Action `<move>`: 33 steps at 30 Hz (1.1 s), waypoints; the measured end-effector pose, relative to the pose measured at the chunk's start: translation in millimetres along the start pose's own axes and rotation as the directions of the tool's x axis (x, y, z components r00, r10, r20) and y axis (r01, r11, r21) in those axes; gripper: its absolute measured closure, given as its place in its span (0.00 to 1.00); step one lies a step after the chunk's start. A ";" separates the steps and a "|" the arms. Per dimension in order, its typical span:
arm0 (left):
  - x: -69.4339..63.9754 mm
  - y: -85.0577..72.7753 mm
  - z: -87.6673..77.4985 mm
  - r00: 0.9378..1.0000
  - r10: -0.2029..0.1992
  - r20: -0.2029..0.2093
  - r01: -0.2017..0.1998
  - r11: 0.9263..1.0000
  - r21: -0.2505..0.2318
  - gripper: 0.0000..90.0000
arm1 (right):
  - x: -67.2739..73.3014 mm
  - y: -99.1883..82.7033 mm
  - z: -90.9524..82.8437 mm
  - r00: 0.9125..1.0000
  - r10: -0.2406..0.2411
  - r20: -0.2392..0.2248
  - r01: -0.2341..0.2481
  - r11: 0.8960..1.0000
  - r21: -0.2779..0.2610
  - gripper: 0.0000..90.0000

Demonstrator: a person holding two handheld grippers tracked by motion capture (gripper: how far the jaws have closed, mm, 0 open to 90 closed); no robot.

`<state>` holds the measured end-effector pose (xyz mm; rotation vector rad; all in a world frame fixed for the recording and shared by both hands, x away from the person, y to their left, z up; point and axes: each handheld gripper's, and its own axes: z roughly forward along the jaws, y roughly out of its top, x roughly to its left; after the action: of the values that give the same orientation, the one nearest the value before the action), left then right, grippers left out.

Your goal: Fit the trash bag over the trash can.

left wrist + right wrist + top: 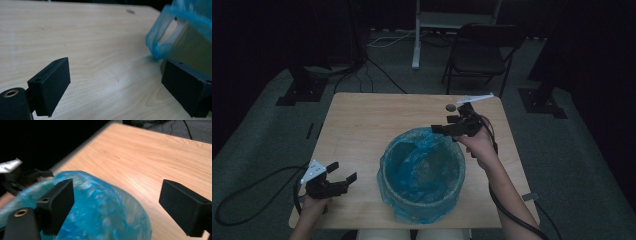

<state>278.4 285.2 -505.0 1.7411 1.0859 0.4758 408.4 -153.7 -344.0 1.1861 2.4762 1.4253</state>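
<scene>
Tabletop (357, 120): blue-lined bin (422, 172); left gripper (343, 172), right gripper (446, 124), fingers of both spread wide, holding nothing.

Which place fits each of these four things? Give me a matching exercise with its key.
Things:
1. left gripper
2. right gripper
3. bin with blue bag
4. folding chair

Places:
A. on the floor beyond the table
B. middle of the table, nearer the person
C. at the bin's far right rim, open
D. left of the bin, near the table's left edge, open

Pairs: 1-D, 2-C, 3-B, 4-A
</scene>
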 end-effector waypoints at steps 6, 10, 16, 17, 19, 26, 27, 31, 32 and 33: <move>-1.6 -5.9 2.0 1.000 0.010 0.007 -0.010 1.000 0.028 0.10 | 3.3 13.0 23.8 0.996 -0.070 0.054 0.063 0.992 0.111 0.67; 0.9 -8.6 0.4 1.000 -0.006 0.003 0.006 1.000 0.023 0.10 | 6.2 19.6 35.7 0.992 -0.113 0.058 0.101 0.979 0.178 0.96; 2.6 -11.0 0.2 1.000 -0.008 0.000 0.008 1.000 0.027 0.10 | 1.5 23.0 57.5 0.991 -0.117 0.059 0.096 0.954 0.285 1.00; 2.4 -11.2 0.3 1.000 -0.006 0.000 0.006 1.000 0.028 0.10 | -1.4 22.8 62.0 0.992 -0.113 0.063 0.088 0.947 0.308 1.00; 1.9 -11.9 0.7 1.000 -0.004 0.004 0.004 1.000 0.030 0.10 | -7.7 21.4 70.1 0.993 -0.100 0.058 0.073 0.932 0.355 1.00; 2.1 -12.5 1.2 1.000 0.003 -0.006 -0.003 0.999 0.033 0.10 | -14.8 12.5 82.2 0.996 -0.071 0.047 0.045 0.912 0.408 0.89; 2.1 -12.5 1.2 1.000 0.003 -0.006 -0.003 0.999 0.033 0.10 | -14.8 12.5 82.2 0.996 -0.071 0.047 0.045 0.912 0.408 0.89; 1.9 -11.5 -0.6 1.000 0.014 -0.018 -0.014 0.999 0.031 0.10 | -11.3 19.2 62.8 0.982 -0.100 0.157 0.046 0.947 0.318 0.42; 1.9 -11.6 -1.2 1.000 0.019 -0.023 -0.019 0.999 0.028 0.10 | -11.3 19.2 62.8 0.982 -0.100 0.157 0.046 0.947 0.318 0.42; 2.1 -11.7 -1.8 1.000 0.019 -0.025 -0.018 0.999 0.029 0.10 | -10.8 20.1 56.8 0.981 -0.101 0.165 0.049 0.955 0.293 0.36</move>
<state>273.0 289.2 -514.9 1.7760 1.1002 0.4970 450.2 -114.1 -364.8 1.1872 2.6303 0.9155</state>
